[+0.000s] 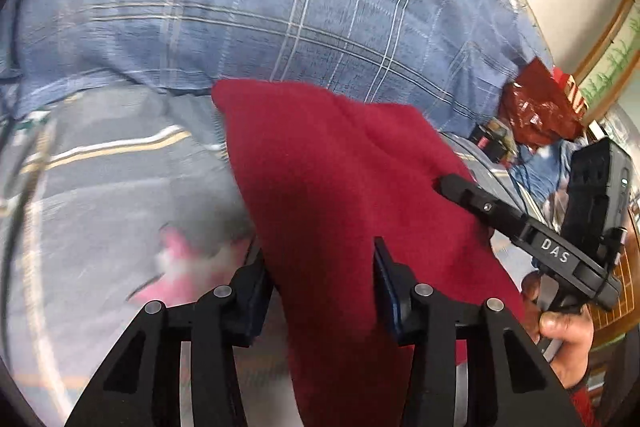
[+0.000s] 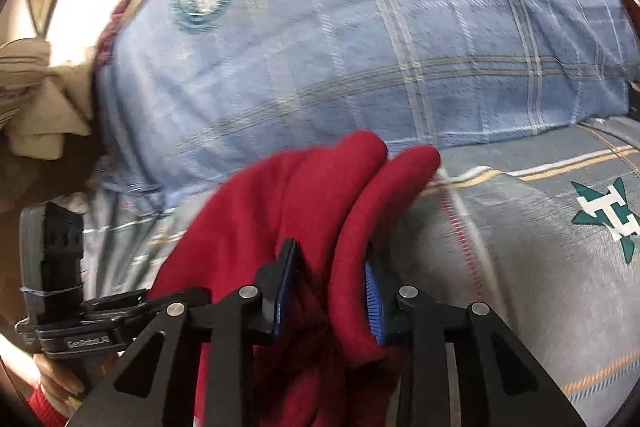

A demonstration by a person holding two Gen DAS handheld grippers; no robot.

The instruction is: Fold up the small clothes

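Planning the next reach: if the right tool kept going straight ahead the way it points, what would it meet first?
The right tool already has the red cloth bunched between its fingers. Beyond that, probably the blue plaid pillow, though depth is unclear.

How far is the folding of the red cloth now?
Done: little that shows; no flat, finished fold is visible. In hand: the red cloth hangs bunched between both grippers, left gripper and right gripper, above the bed sheet. Left: lay it flat, fold it.
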